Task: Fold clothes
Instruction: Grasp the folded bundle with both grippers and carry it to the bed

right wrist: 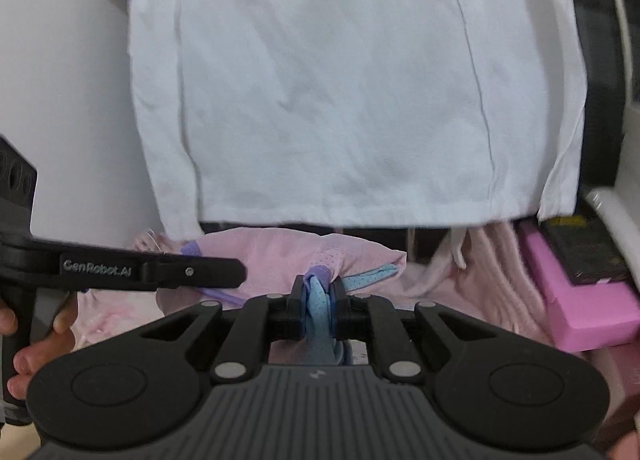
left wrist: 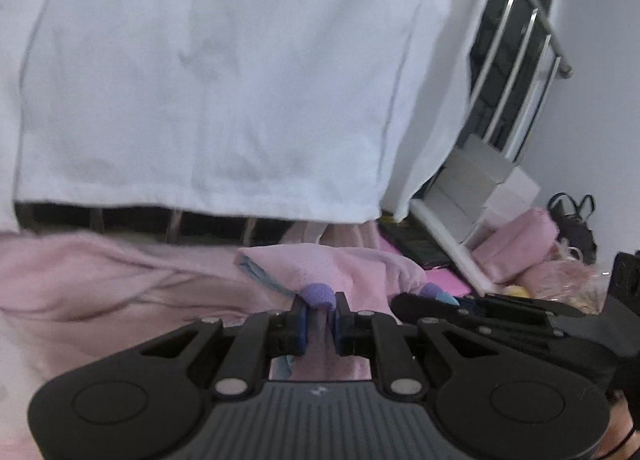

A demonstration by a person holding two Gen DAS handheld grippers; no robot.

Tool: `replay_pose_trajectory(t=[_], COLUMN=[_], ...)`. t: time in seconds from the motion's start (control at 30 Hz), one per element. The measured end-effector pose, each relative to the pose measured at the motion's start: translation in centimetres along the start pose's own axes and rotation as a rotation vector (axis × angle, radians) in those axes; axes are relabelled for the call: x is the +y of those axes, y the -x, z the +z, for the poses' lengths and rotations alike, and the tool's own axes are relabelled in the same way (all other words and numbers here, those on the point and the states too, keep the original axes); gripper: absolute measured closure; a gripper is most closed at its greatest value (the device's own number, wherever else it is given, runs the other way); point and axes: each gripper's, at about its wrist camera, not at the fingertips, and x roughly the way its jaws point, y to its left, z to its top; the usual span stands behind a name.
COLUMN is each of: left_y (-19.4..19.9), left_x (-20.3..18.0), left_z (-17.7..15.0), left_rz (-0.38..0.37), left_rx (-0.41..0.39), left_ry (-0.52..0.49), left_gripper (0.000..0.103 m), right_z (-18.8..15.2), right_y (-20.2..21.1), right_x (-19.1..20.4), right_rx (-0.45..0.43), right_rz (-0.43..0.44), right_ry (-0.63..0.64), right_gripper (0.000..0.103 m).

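both tongs [left wrist: 320, 310] [right wrist: 319, 292] clamp pink garment [right wrist: 288, 256] | long axis sideways between them

Hanging behind garment [right wrist: 288, 256]: cloth [right wrist: 336, 80]. Lying right of garment: box [right wrist: 580, 308], beside bed rails [left wrist: 516, 72].

The left gripper [left wrist: 320, 310] pinches the pink garment [left wrist: 320, 264]; a white cloth [left wrist: 224, 80] hangs beyond.

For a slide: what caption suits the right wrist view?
Right gripper shut on pink mesh garment with blue trim, white cloth hanging behind.
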Motion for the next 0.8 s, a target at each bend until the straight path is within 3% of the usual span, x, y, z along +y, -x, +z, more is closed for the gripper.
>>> replay_pose_trajectory(t=[0.1, 0.27, 0.33, 0.4, 0.47, 0.6, 0.67, 0.8], left_y=[-3.1, -8.4, -9.3, -9.2, -8.3, -5.3, -4.9, -8.2], left_x=[0.9, 3.3, 4.2, 5.6, 6.9, 6.1, 4.2, 2.1], left_z=[-1.6, -5.7, -7.1, -7.5, -7.3, -5.0, -4.6, -6.5], left_rz=[0.001, -0.002, 0.002, -0.019, -0.026, 0.009, 0.034, 0.093], left_rx=[-0.011, 0.036, 0.021, 0.021, 0.026, -0.083, -0.14, -0.077], left_ry=[-0.042, -0.002, 0.021, 0.079, 0.13, 0.127, 0.07, -0.005], left_gripper=[0.092, 0.091, 0.08, 0.06, 0.052, 0.058, 0.069, 0.085], right_z=[-1.1, -5.1, -6.8, -7.7, -7.6, -5.7, -4.6, -4.2], right_y=[-3.0, -7.7, -8.7, -8.4, -7.2, -4.1, -4.3, -7.3], right_x=[-2.9, -6.4, -7.0, -7.0, -6.8, -6.1, -5.6, -4.6], right_rx=[0.038, 0.102, 0.117, 0.086, 0.072, -0.061, -0.102, -0.06], right_rz=[0.021, -0.013, -0.02, -0.029, -0.043, -0.135, -0.173, -0.217], right_ry=[-0.024, -0.072, -0.079, -0.074, -0.066, -0.028, -0.026, -0.028], right_gripper=[0.093, 0.093, 0.091, 0.083, 0.062, 0.065, 0.075, 0.088])
